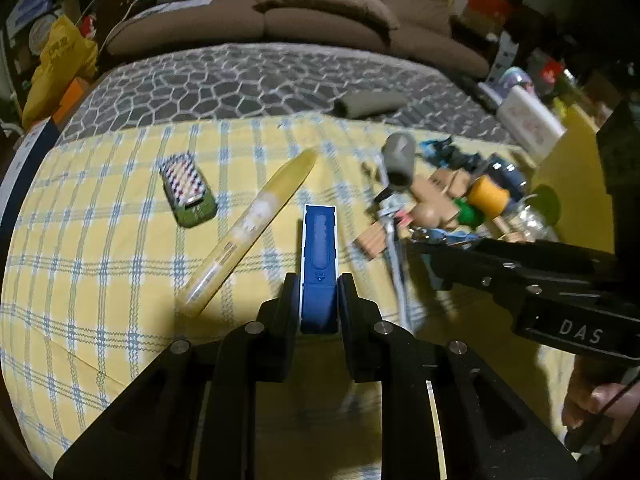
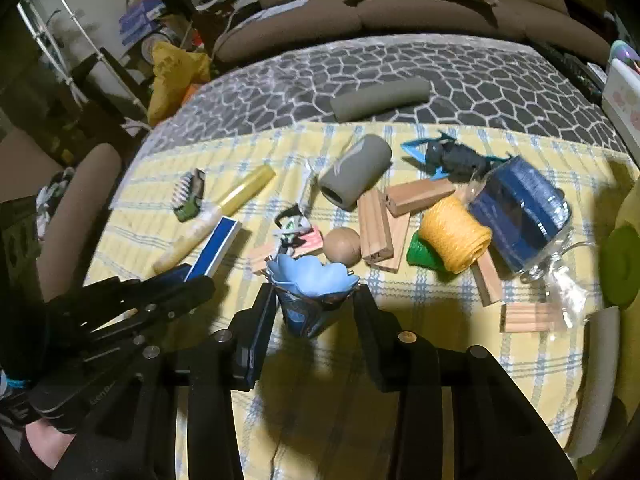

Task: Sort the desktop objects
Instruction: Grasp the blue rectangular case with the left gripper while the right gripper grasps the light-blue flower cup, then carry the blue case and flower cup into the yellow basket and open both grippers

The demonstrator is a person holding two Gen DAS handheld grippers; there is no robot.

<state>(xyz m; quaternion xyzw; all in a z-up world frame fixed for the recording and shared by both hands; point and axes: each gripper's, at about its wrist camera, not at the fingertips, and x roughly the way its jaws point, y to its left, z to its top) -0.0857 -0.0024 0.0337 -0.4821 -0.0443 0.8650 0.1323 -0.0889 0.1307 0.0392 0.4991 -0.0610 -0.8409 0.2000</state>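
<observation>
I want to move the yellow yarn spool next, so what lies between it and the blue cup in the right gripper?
In the right wrist view, a green cone lies against the yellow yarn spool, with bare checked cloth towards the blue cup.

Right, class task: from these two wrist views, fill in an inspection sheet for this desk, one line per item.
Surface: yellow checked cloth over a grey hexagon-pattern cover.
Job's things: blue flat case, yellow tube, patterned tin, blue flower-shaped cup.
Clutter: wooden blocks, yellow twine spool, grey roll, wooden ball, heaped together.
Grippers: left gripper shut on the blue flat case; right gripper around the cup, contact unclear.
Cables: nothing seen on the cloth.
Surroundings: brown sofa, yellow bag.
</observation>
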